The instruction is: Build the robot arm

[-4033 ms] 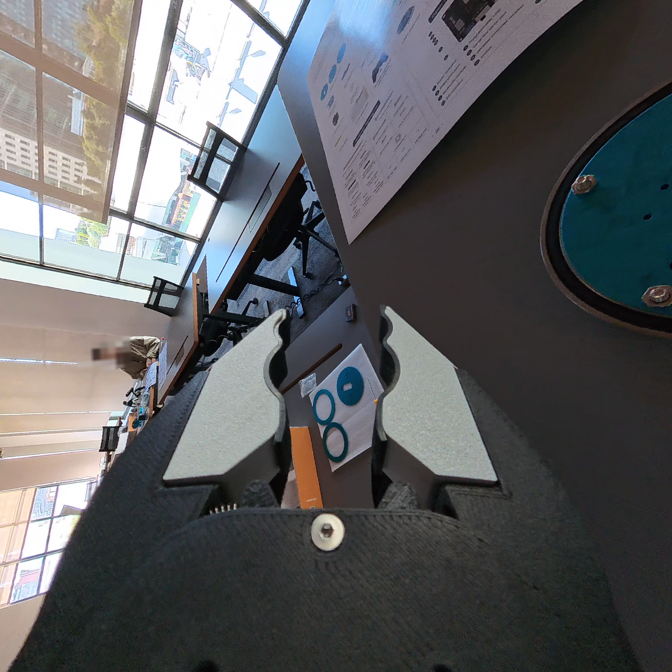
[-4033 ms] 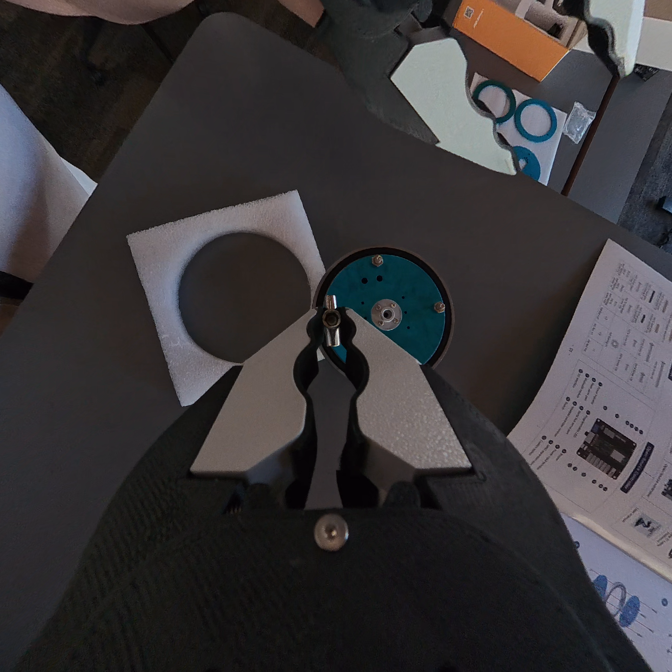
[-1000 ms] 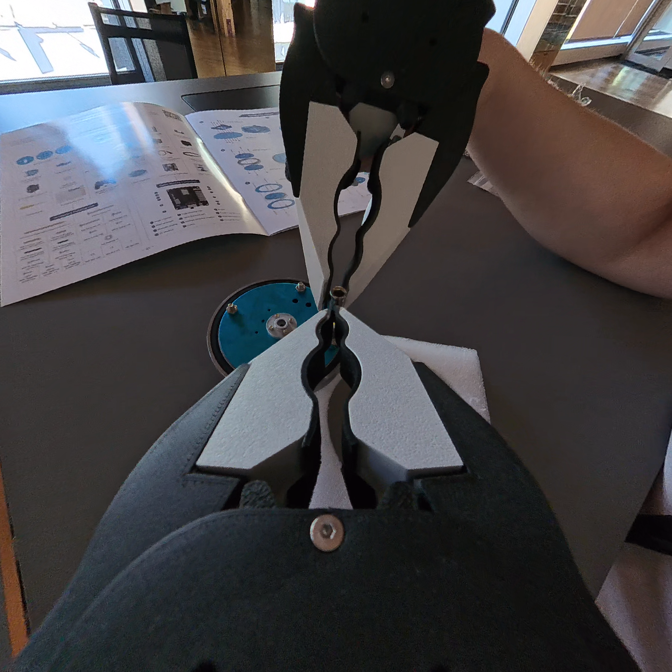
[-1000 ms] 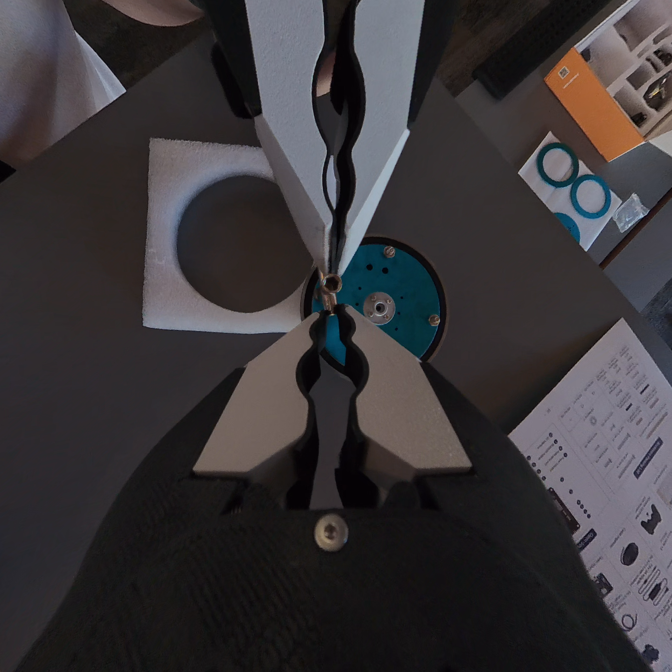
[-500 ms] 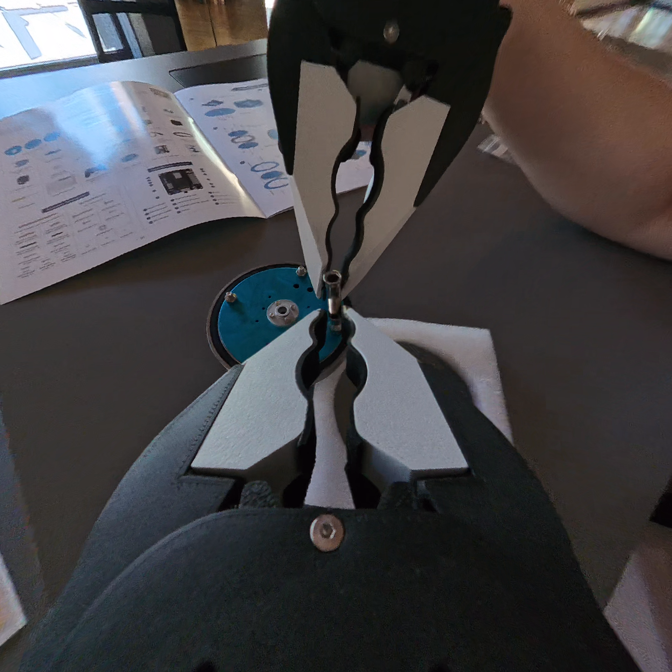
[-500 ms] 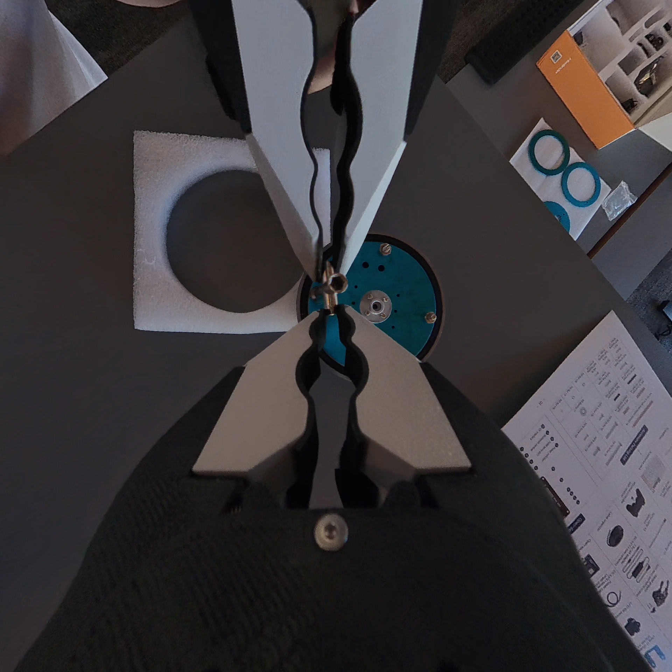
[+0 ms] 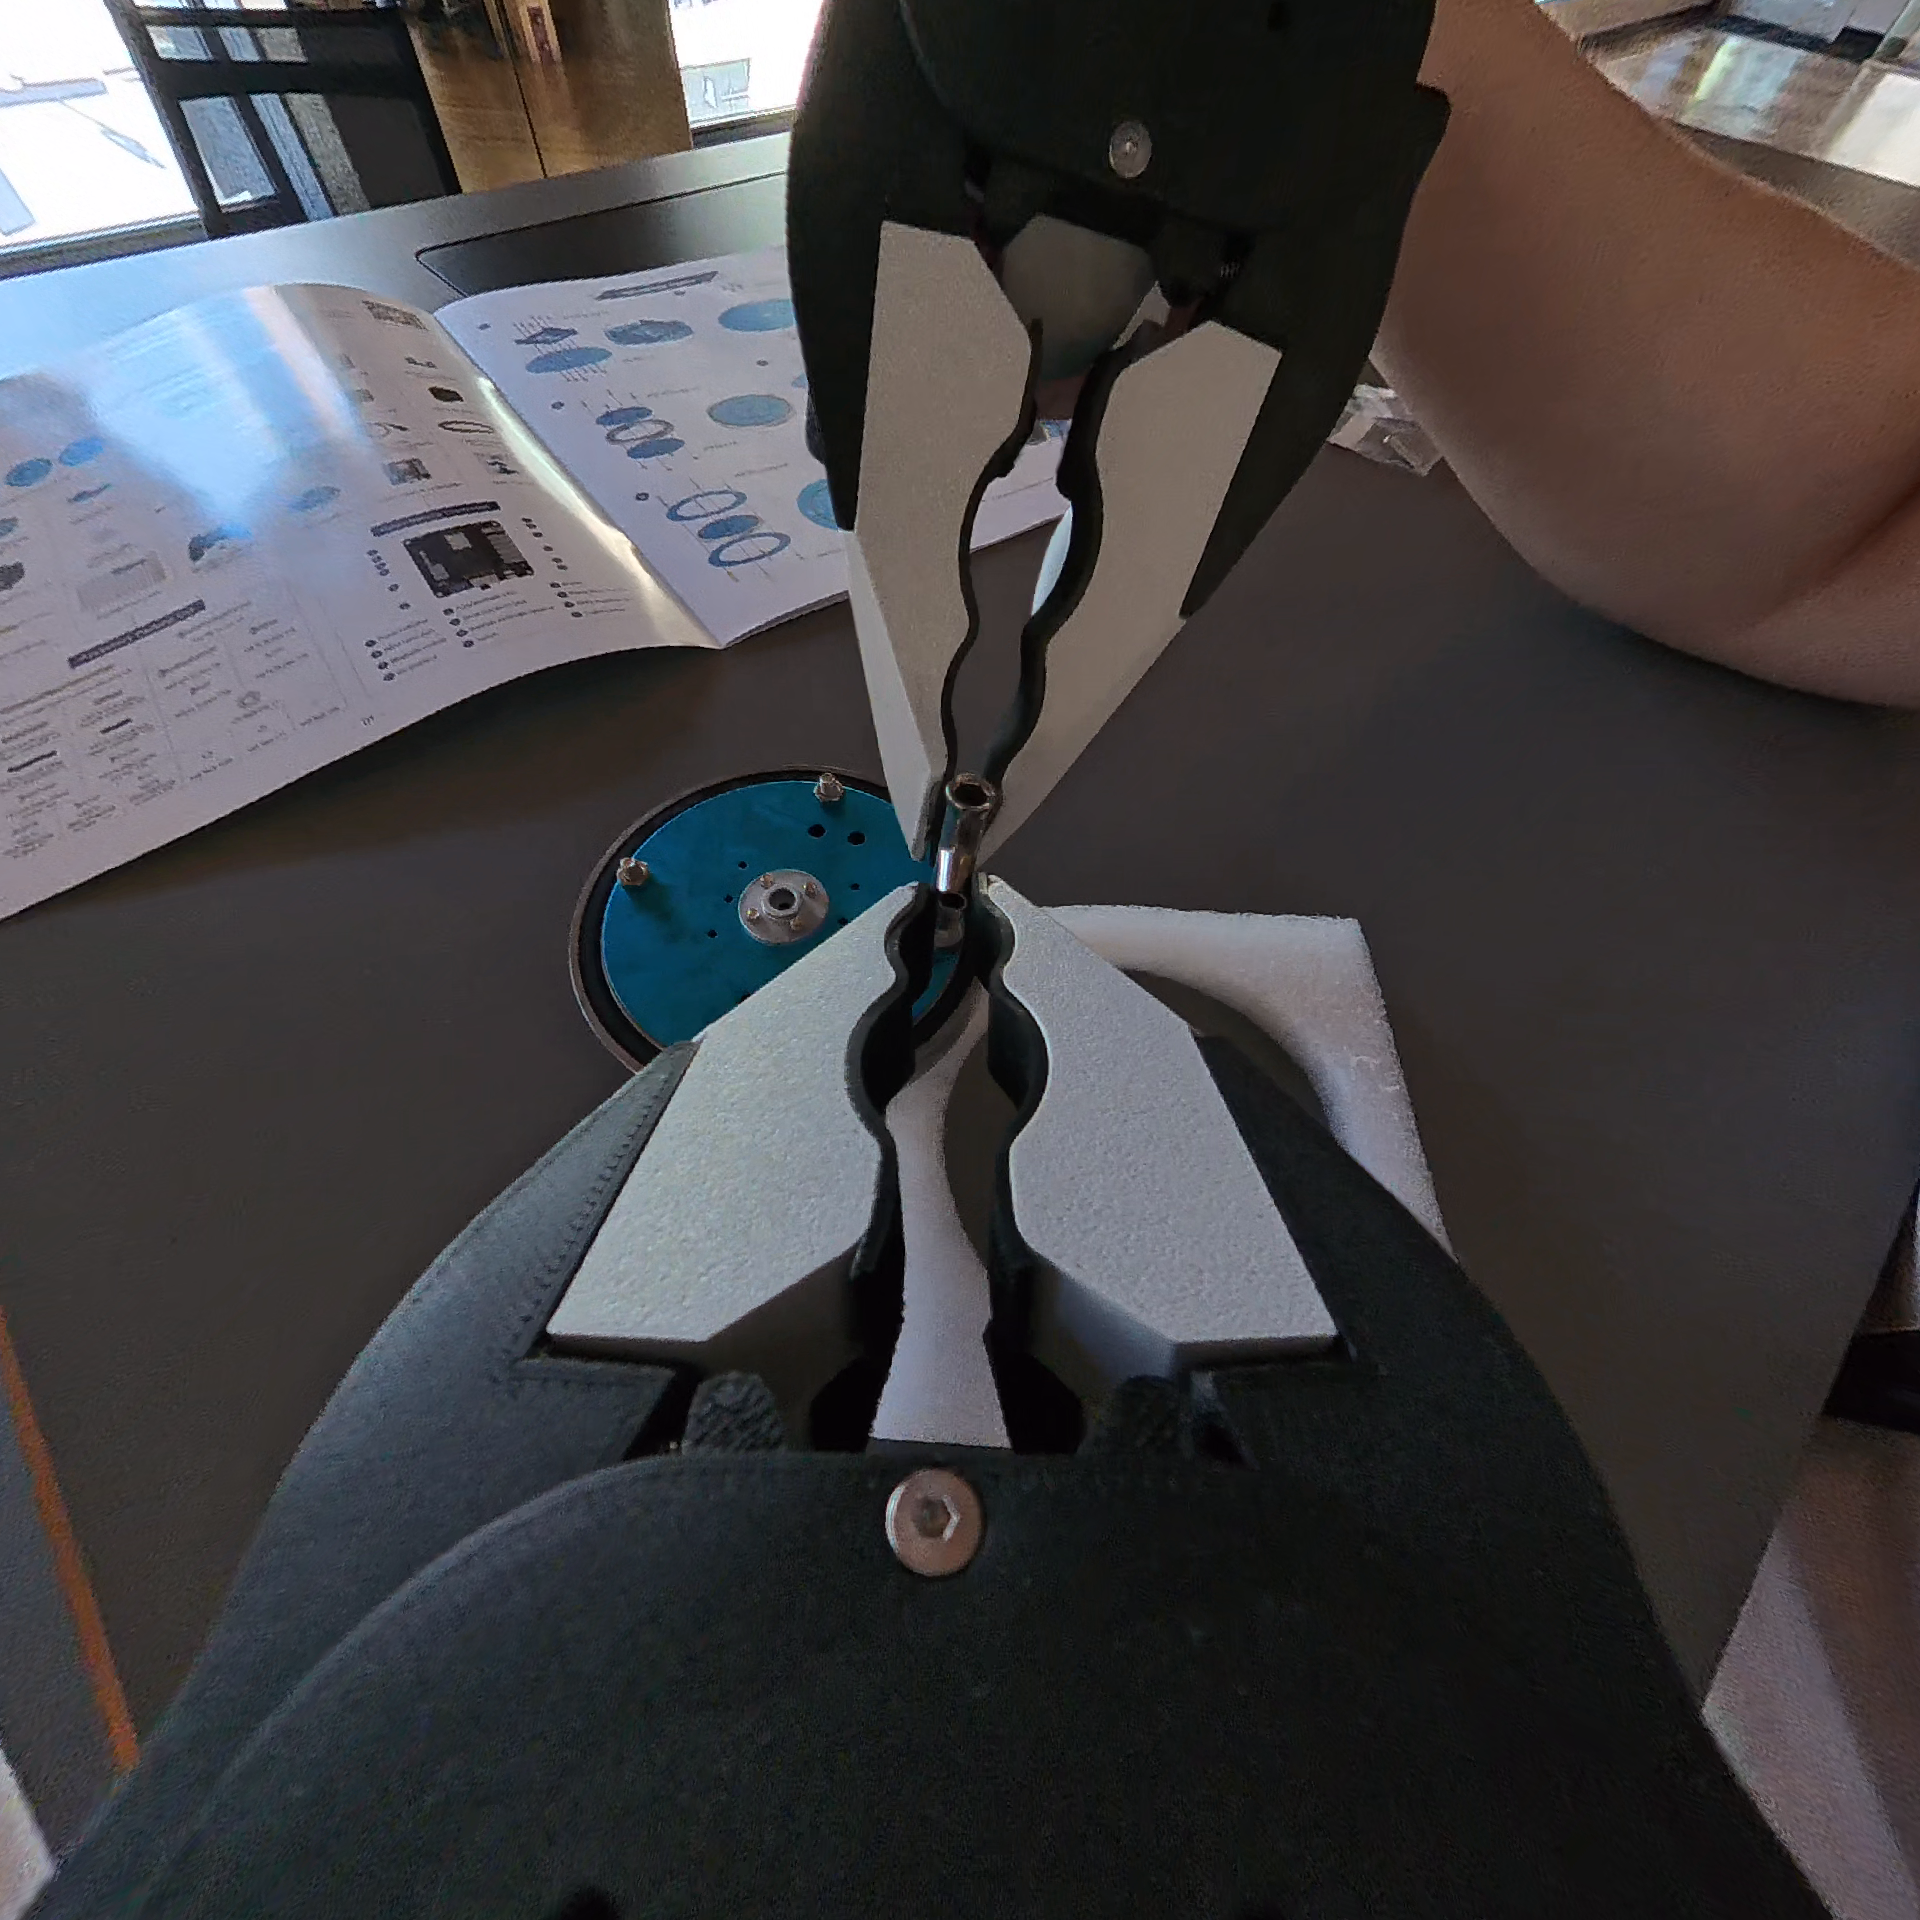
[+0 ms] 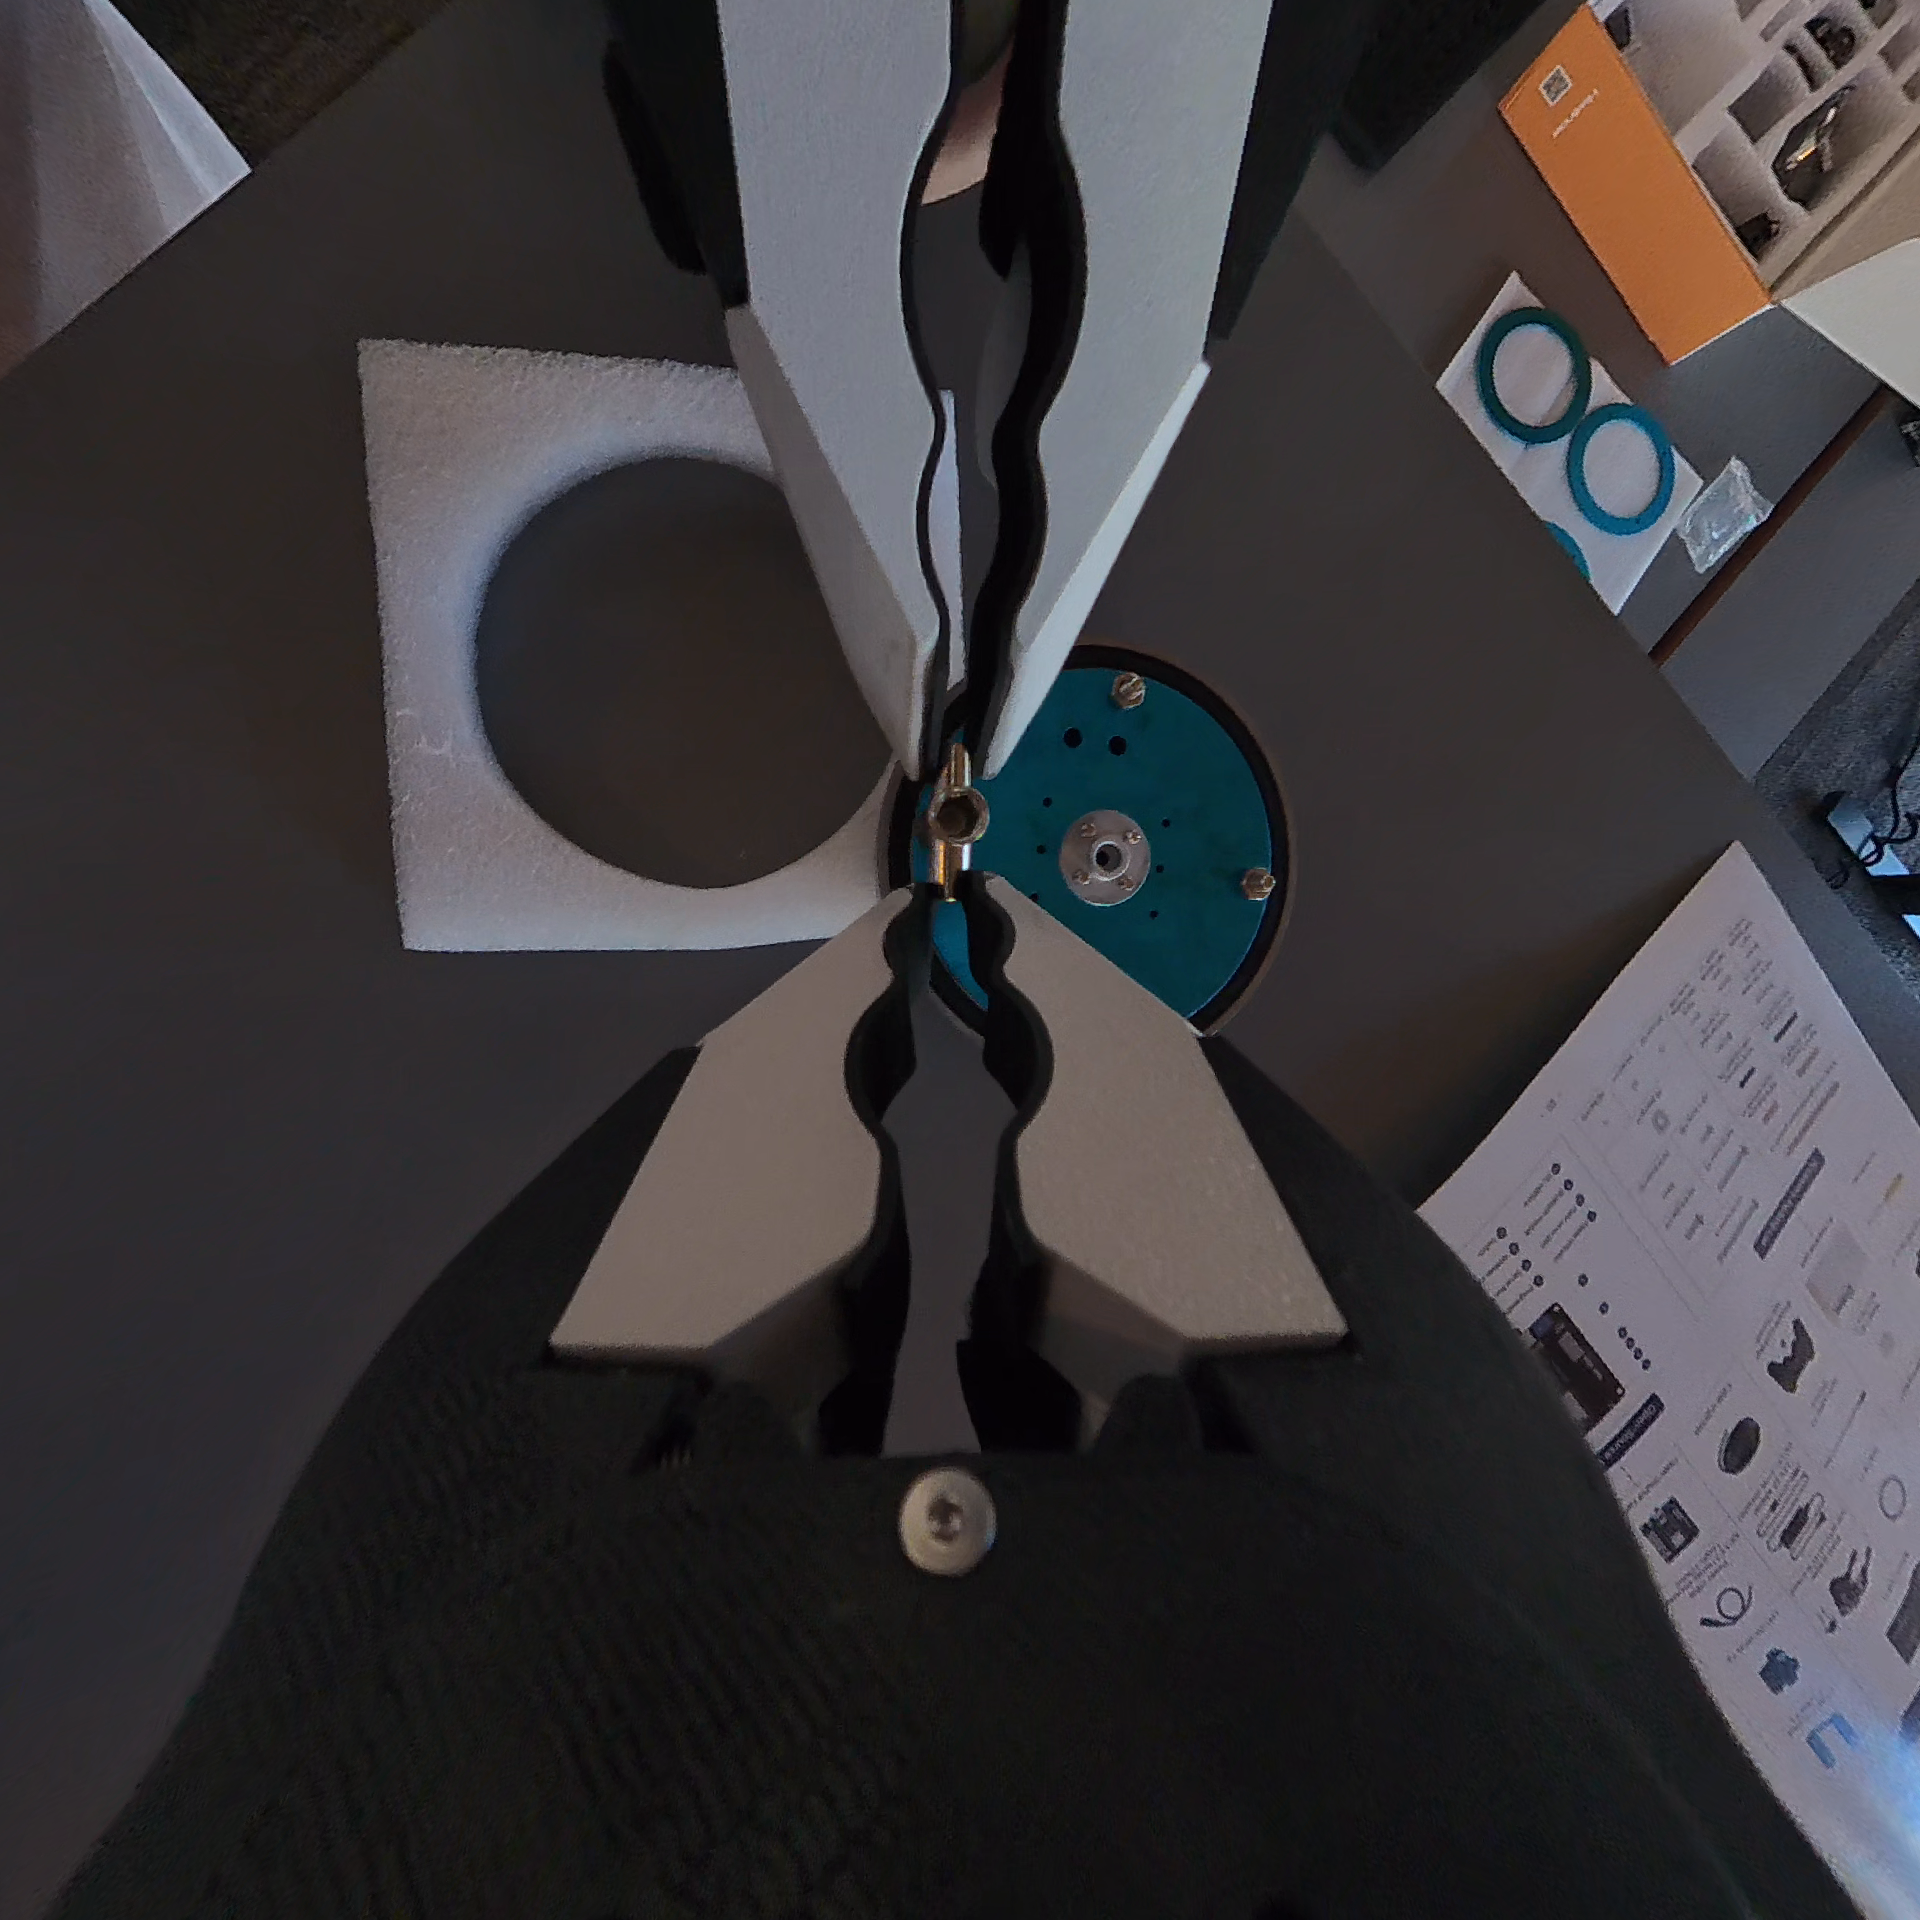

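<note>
The left gripper (image 7: 948,906) has its white, grainy fingers drawn together on the lower end of a small metal socket wrench (image 7: 958,842), a shiny T-shaped tube with a hollow hex mouth. The right gripper (image 7: 961,805), coming in from the opposite side, pinches the upper end of the same tool, so the two sets of wavy black-lined tips almost meet over it. In the right wrist view the wrench (image 8: 950,823) sits held between the right gripper (image 8: 943,885) and the left gripper (image 8: 952,764). Just below lies a round teal disc (image 7: 717,904) in a dark ring, with a metal hub and nuts at its rim. Beside it is a white foam square (image 8: 436,665) with a circular cut-out, empty down to the dark table (image 7: 312,1039). Farther off an open printed booklet (image 7: 312,499) lies flat, and an orange-sided box (image 8: 1631,177) with compartments holds dark parts.
</note>
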The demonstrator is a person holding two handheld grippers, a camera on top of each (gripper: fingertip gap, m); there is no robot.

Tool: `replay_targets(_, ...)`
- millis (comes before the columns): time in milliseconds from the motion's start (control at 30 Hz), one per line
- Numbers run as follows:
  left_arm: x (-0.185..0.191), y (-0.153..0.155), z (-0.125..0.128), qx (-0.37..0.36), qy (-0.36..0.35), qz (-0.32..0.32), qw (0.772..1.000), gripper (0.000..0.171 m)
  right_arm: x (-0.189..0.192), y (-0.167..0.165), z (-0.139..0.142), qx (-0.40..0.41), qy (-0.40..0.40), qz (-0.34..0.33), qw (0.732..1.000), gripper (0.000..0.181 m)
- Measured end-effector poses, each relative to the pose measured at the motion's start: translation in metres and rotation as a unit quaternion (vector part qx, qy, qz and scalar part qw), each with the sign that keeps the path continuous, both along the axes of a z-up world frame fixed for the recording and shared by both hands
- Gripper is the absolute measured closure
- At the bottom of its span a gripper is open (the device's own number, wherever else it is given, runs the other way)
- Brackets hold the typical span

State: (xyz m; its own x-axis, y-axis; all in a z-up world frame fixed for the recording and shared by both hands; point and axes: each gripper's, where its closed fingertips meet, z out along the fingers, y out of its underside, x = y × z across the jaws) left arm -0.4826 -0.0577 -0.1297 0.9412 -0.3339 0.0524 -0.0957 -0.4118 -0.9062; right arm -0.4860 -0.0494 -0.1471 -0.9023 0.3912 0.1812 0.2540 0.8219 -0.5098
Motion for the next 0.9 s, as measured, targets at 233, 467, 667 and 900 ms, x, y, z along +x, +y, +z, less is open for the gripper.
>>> replay_targets(233,-0.001,0.002,-0.001,0.004,-0.002,0.003,1.000,0.166,-0.004,0.000,-0.001,-0.005,0.003,-0.013,1.000,0.174)
replay_targets(467,-0.003,0.001,-0.002,0.001,0.005,0.003,1.000,0.166,-0.004,0.001,0.006,-0.026,-0.001,-0.035,0.999,0.176)
replay_targets(667,-0.008,0.003,-0.004,-0.003,0.033,0.011,0.999,0.165,-0.004,0.001,0.005,-0.042,-0.033,-0.084,0.995,0.176)
replay_targets(900,-0.012,0.004,-0.016,-0.018,0.067,0.011,0.998,0.171,0.007,0.000,-0.007,0.010,-0.044,-0.068,0.997,0.181)
